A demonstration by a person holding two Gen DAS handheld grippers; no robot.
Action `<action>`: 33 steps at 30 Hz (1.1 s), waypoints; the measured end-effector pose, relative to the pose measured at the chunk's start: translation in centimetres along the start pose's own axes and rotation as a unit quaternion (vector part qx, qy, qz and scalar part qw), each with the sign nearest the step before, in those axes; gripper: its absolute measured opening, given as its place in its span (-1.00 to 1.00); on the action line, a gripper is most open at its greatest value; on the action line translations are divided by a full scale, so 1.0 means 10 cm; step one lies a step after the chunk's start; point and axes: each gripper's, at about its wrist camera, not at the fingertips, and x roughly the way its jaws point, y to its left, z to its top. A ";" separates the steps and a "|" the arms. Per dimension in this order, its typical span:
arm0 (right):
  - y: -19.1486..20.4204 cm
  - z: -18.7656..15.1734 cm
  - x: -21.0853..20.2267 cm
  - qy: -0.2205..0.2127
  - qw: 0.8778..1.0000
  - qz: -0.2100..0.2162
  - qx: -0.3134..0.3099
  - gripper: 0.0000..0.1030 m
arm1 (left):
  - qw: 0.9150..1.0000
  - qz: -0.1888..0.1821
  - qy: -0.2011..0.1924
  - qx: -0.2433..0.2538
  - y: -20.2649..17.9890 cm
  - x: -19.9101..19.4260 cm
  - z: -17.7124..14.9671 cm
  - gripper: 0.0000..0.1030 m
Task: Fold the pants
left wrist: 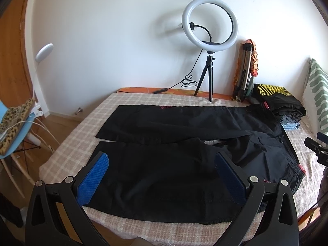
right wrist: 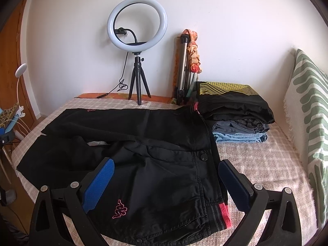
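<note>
Two black grippers with blue textured finger pads hover over a bed covered by a beige-and-white checked blanket (right wrist: pixel 256 160). The left gripper (left wrist: pixel 162 164) is released, jaws spread wide above the near leg of the black fabric pants (left wrist: pixel 164 174), nothing between the pads. The right gripper (right wrist: pixel 166 170) is likewise released, jaws wide apart above the waist end, where a pink embroidered logo (right wrist: pixel 120 209) and a pink-and-grey striped waistband section (right wrist: pixel 222 211) show. The pants lie flat across the blanket, legs running to the left and slightly parted, waist to the right. At the far right of the bed, just beside the waistband, sits a stack of folded garments (right wrist: pixel 235 114): black with a yellow wave print on top, grey and blue denim beneath. Along the far edge, against the white wall (right wrist: pixel 225 30), stands a white ring light on a short black tripod (right wrist: pixel 137 22), its black cable trailing left. A folded silver tripod with an orange patterned cloth draped on it (right wrist: pixel 186 65) leans against the wall just right of the ring light. A green-and-white patterned cushion (right wrist: pixel 307 106) stands at the right edge. At the left, beyond the bed, are a wooden floor, a light-blue chair (left wrist: pixel 18 131) carrying a leopard-print item, and a white clip lamp (left wrist: pixel 44 51).
</note>
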 end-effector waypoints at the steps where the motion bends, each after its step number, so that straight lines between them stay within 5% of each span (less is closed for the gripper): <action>1: 0.00 0.00 -0.01 -0.001 1.000 -0.001 0.000 0.99 | 1.000 0.000 0.000 0.000 0.00 0.01 0.00 1.00; 33: 0.04 0.01 -0.03 -0.006 1.000 -0.022 -0.011 0.99 | 1.000 0.006 0.005 0.001 0.04 0.03 -0.04 1.00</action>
